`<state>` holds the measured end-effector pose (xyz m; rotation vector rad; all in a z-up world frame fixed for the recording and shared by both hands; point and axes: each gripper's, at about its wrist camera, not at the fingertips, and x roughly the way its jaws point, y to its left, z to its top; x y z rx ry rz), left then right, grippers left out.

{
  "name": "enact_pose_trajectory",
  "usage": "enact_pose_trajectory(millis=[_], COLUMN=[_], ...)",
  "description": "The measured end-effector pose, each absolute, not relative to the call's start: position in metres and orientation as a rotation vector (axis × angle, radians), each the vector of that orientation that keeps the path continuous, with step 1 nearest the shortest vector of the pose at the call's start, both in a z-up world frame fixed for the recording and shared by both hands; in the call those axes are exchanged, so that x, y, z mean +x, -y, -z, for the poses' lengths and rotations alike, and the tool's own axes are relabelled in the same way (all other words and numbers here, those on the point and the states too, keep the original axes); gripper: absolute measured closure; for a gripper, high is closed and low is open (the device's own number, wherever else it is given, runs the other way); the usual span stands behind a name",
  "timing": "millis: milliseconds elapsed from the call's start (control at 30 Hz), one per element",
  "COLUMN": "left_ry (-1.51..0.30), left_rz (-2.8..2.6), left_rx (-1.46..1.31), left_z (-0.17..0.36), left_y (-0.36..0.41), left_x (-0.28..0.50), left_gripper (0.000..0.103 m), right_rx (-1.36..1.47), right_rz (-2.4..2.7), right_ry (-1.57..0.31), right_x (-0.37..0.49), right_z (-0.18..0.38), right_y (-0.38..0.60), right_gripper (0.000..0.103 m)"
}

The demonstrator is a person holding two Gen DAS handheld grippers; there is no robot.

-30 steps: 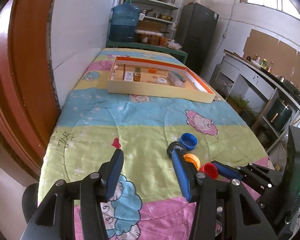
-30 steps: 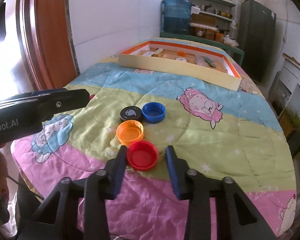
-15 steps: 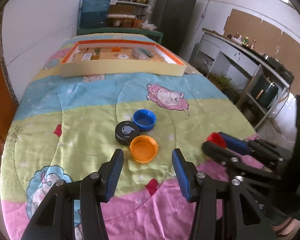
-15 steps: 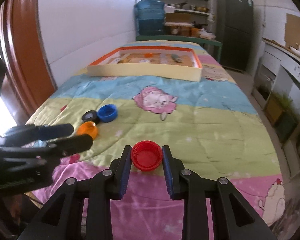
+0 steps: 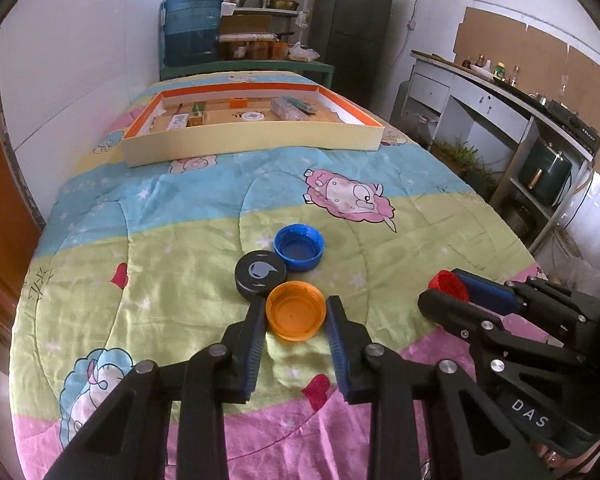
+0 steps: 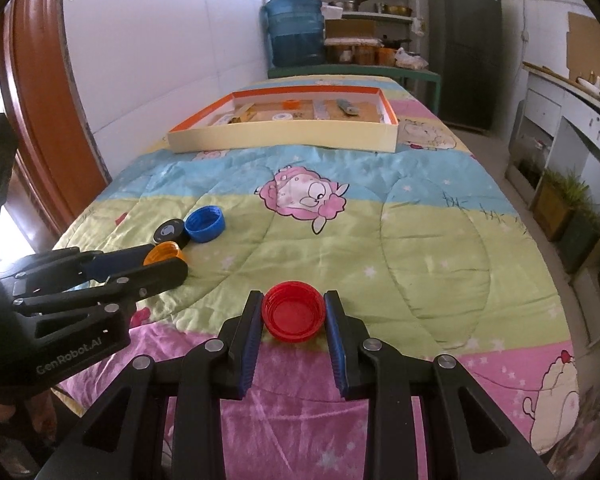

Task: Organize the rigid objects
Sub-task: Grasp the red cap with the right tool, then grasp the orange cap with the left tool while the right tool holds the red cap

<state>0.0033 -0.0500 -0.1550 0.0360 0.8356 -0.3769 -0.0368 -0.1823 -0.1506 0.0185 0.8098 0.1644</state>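
Note:
An orange bottle cap [image 5: 296,316] lies open side up on the cartoon quilt, between the blue pads of my left gripper [image 5: 296,304]. Its jaws are closing and both pads touch the cap's rim. A black cap [image 5: 260,274] touches the orange one on its far side, and a blue cap [image 5: 299,248] sits just beyond. My right gripper [image 6: 293,296] is shut on a red cap [image 6: 293,316], held low over the quilt to the right of the group. From the right wrist view the left gripper [image 6: 156,264] partly hides the orange cap [image 6: 164,252].
A shallow cream tray with an orange rim [image 5: 252,144] lies at the far end of the quilt with several small items in it. A white wall and brown door frame [image 6: 40,100] run along the left. Shelves, a water jug [image 5: 192,28] and a fridge stand behind.
The left gripper swung over to the orange cap and narrowed its jaws onto it. The right gripper closed on the red cap and carried it rightward, away from the other caps.

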Motion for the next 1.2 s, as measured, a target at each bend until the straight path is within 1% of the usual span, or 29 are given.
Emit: enact_pose_trajectory(millis=[267, 633, 1200], left_ry=[-0.833, -0.794, -0.755], left_rz=[0.384, 0.366, 0.323], left_rx=[0.023, 0.01, -0.015], left_z=[0.153, 0.134, 0.111], left_y=[0.049, 0.04, 0.029], left_x=[0.002, -0.002, 0.029], left_gripper=[0.073, 0.073, 0.073], right_rx=[0.021, 0.005, -0.052], right_rz=[-0.165, -0.195, -0.263], right_ry=[-0.809, -0.776, -0.738], right_x=[-0.037, -0.029, 0.002], right_z=[0.15, 0.138, 0.117], right_y=[0.182, 0.173, 0.148], right_gripper=[0.072, 0.072, 0.072])
